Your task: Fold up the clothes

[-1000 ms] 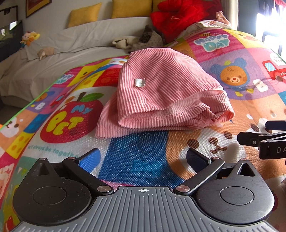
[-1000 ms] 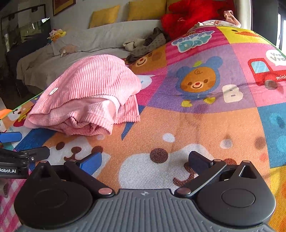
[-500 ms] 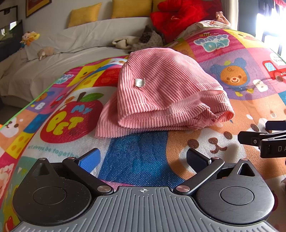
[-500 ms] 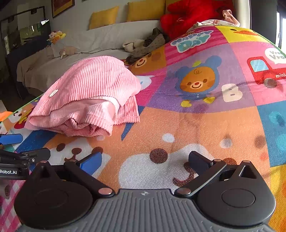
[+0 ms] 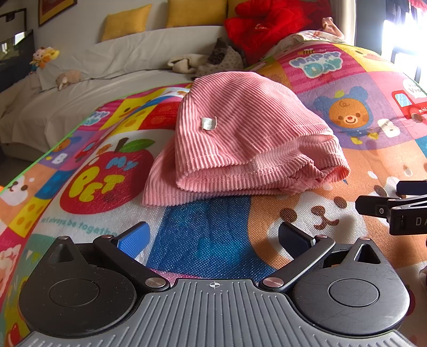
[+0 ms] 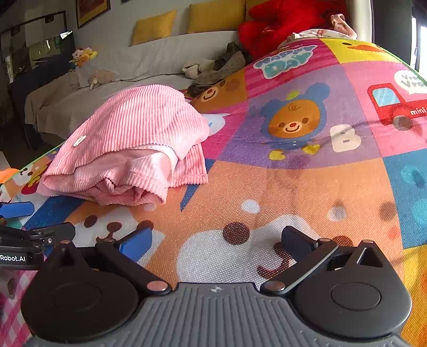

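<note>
Barely changed from a second ago, my left wrist view shows the folded pink garment [image 5: 240,138] lying on the play mat [image 5: 208,229] printed "MY PET" and "HAPPY DAY"; left gripper [image 5: 213,237] spread wide, empty. Right wrist view has edged slightly: right gripper [image 6: 216,240] wide, empty, beside "Robot.AI" lettering.

Grey sofa [image 5: 112,77] — yellow cushions [image 5: 125,21] — beyond the cartoon play mat [image 5: 360,112].
</note>
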Demonstrator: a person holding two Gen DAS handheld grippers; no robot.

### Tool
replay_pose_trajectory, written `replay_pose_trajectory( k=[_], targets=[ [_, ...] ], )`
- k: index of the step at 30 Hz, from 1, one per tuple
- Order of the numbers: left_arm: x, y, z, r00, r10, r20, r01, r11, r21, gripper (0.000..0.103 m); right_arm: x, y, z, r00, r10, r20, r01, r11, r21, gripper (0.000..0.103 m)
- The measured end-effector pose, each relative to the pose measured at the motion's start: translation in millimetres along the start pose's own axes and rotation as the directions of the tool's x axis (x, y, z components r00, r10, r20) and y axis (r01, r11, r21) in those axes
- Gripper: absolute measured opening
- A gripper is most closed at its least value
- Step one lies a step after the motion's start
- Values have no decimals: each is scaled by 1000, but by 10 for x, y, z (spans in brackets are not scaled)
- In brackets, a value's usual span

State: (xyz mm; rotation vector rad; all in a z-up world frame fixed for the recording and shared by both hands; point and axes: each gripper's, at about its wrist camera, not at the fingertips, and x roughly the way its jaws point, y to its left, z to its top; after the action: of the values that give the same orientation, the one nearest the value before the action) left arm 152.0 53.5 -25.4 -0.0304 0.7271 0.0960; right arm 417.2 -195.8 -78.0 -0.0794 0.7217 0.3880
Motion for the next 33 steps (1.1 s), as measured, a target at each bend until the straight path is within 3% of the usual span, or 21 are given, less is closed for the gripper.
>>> replay_pose_trajectory(
  k=[33],
  targets=[
    [3, 8, 9, 1000, -8, 0, 8, 1000, -1, 103, 3, -19, 3, 1000, 3, 2, -3, 1000, 5, 103]
  ],
)
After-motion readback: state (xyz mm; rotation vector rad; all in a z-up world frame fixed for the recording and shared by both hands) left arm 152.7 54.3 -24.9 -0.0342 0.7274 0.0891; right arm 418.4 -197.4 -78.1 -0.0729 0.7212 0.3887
